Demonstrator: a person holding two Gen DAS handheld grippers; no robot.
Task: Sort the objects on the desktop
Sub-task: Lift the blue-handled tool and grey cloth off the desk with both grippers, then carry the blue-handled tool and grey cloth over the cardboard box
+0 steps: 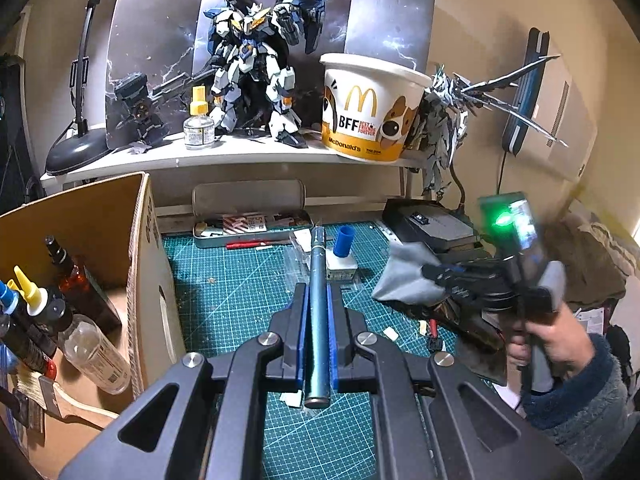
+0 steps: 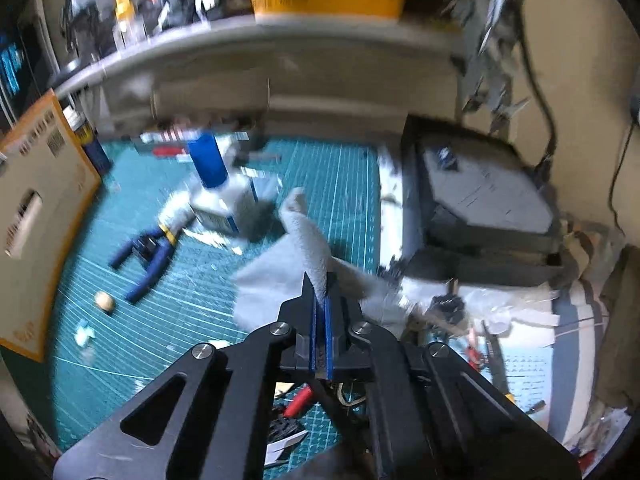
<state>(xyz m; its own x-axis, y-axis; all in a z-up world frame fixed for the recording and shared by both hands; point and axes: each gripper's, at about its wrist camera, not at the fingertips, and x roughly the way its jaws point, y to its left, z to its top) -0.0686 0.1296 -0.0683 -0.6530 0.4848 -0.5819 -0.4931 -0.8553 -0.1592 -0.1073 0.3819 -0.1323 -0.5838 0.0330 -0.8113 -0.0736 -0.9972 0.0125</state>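
My left gripper (image 1: 317, 290) is shut on a long blue metal pen-like tool (image 1: 319, 312), held above the green cutting mat (image 1: 240, 292) and pointing away from me. In the left wrist view my right gripper (image 1: 430, 271), held by a hand in a blue fleece sleeve, pinches a grey cloth (image 1: 404, 276) over the mat's right side. The right wrist view shows that gripper (image 2: 321, 280) shut on the grey cloth (image 2: 304, 248), which hangs folded from the blue pads. A white bottle with a blue cap (image 2: 218, 188) and blue-handled pliers (image 2: 148, 256) lie on the mat.
An open cardboard box (image 1: 136, 248) with bottles and brushes stands at the left. A metal tin (image 1: 252, 220) lies at the mat's back edge, under a white shelf (image 1: 224, 156) with model robots and a paper bucket (image 1: 370, 108). A black device (image 2: 480, 196) sits right.
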